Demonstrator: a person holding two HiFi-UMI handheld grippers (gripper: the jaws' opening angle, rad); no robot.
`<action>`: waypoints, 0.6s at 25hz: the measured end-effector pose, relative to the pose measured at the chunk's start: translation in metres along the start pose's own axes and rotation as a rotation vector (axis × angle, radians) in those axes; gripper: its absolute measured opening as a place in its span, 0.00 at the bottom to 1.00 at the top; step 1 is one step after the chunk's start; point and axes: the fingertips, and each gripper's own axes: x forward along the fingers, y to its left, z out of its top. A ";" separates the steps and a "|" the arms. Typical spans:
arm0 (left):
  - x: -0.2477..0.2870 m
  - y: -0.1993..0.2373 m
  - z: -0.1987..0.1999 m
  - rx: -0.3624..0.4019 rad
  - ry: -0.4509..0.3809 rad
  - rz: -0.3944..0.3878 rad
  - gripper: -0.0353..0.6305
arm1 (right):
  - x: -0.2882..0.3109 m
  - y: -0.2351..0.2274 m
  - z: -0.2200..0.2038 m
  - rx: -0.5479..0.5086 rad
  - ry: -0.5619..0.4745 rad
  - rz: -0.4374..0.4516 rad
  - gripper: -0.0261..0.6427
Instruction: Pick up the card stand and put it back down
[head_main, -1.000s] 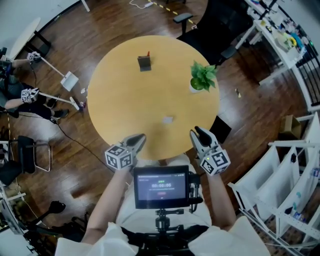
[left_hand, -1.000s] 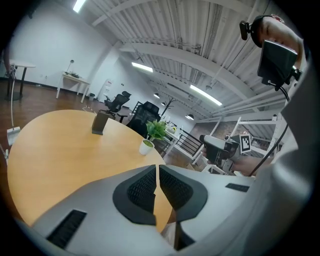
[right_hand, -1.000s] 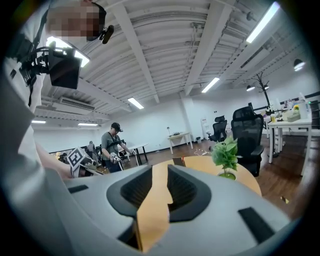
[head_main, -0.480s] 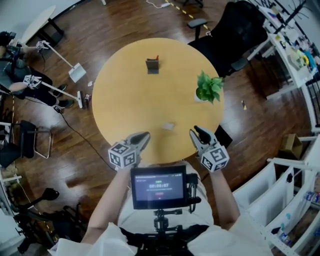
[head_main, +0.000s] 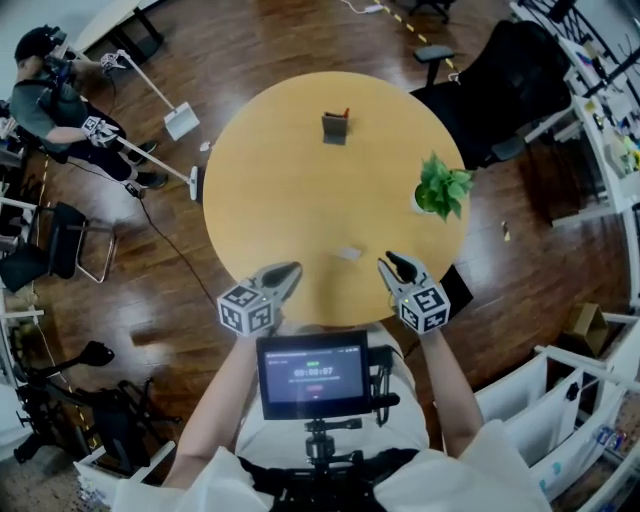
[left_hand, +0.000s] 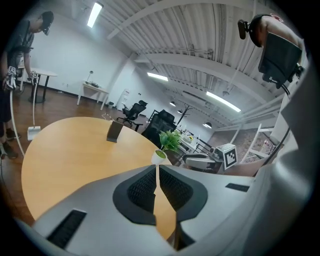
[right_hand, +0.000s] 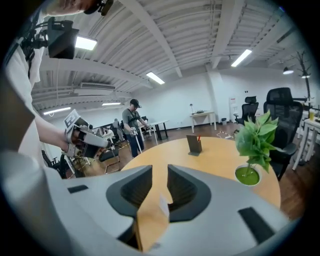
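The card stand (head_main: 335, 128), a small dark upright holder with a red tip, sits on the far side of the round wooden table (head_main: 280, 190). It also shows in the left gripper view as the card stand (left_hand: 114, 131) and in the right gripper view as the card stand (right_hand: 194, 144). Both grippers hover at the table's near edge, far from it. My left gripper (head_main: 281, 273) has its pads together at the tips, empty (left_hand: 156, 169). My right gripper (head_main: 394, 265) stands open with a clear gap (right_hand: 159, 172) and holds nothing.
A potted green plant (head_main: 441, 190) stands at the table's right edge. A small white card (head_main: 348, 254) lies flat near the front, between the grippers. A black office chair (head_main: 500, 70) stands behind the table. A person (head_main: 55, 95) with a broom is at far left.
The head view has swung, so the table sits further right in the picture. My right gripper has sunk a little toward the table edge. The left has hardly moved.
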 end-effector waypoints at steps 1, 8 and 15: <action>-0.003 0.002 -0.001 -0.005 -0.003 0.011 0.07 | 0.005 0.000 -0.005 -0.003 0.014 0.012 0.20; -0.015 0.013 -0.002 -0.029 -0.024 0.081 0.07 | 0.042 -0.010 -0.041 -0.021 0.111 0.071 0.20; -0.023 0.020 0.000 -0.040 -0.046 0.139 0.07 | 0.082 -0.020 -0.087 -0.046 0.233 0.116 0.20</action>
